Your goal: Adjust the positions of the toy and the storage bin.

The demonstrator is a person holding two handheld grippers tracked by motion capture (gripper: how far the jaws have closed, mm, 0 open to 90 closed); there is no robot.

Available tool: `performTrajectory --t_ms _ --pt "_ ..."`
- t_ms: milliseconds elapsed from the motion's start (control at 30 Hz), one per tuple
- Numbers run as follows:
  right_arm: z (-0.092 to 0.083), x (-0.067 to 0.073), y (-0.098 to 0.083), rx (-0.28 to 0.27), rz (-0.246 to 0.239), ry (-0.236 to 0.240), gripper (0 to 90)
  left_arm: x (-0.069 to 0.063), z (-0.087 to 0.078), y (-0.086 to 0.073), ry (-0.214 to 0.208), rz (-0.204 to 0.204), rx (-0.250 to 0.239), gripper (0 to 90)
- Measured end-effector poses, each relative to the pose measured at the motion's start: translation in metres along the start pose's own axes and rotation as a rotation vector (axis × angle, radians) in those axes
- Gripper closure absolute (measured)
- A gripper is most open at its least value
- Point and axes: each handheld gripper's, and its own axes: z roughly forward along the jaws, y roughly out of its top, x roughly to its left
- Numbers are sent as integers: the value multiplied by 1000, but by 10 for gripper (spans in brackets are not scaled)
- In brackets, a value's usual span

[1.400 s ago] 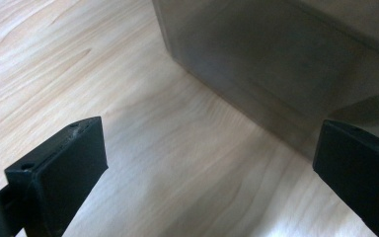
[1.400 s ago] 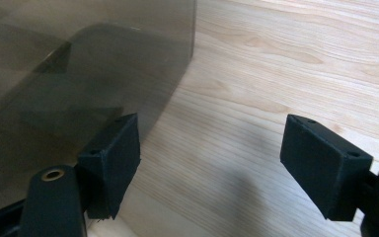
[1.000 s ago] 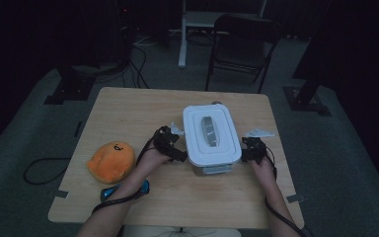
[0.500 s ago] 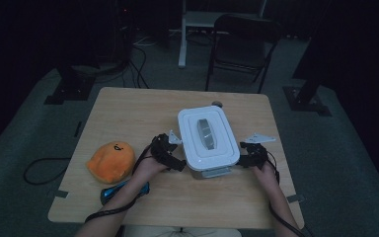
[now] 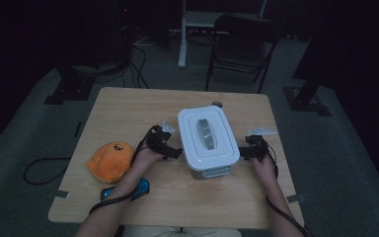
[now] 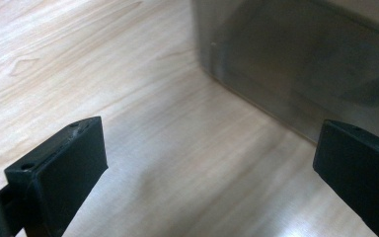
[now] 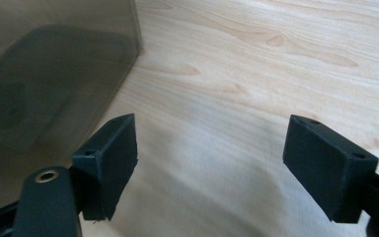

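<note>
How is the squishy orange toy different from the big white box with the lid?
The orange plush toy is round, soft-looking and low; the white lidded plastic box is rectangular, hard-looking and taller. The toy lies alone near the table's left edge; the box stands mid-table between the left gripper and right gripper, both open. The toy has a little face; the box has a grey handle on its lid. Both rest on the wooden table.
</note>
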Motion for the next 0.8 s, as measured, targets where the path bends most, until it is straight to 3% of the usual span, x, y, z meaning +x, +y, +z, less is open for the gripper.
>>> performTrajectory --t_ms 133,333,400,500,567,800 --pt "9 1 12 9 -4 -2 186 2 0 9 -4 -3 -12 5" --pt "14 8 31 0 -32 43 175 1 -2 14 1 16 1 5" --pt "13 12 34 -13 -39 60 227 -1 -3 14 9 22 4 5" --pt "12 12 32 -35 -36 67 232 -3 -6 12 7 19 -2 5" --pt "11 10 30 -31 -32 102 239 -7 -8 11 11 37 -1 5" --pt "8 13 27 -18 -77 174 247 -17 -18 3 22 45 5 6"
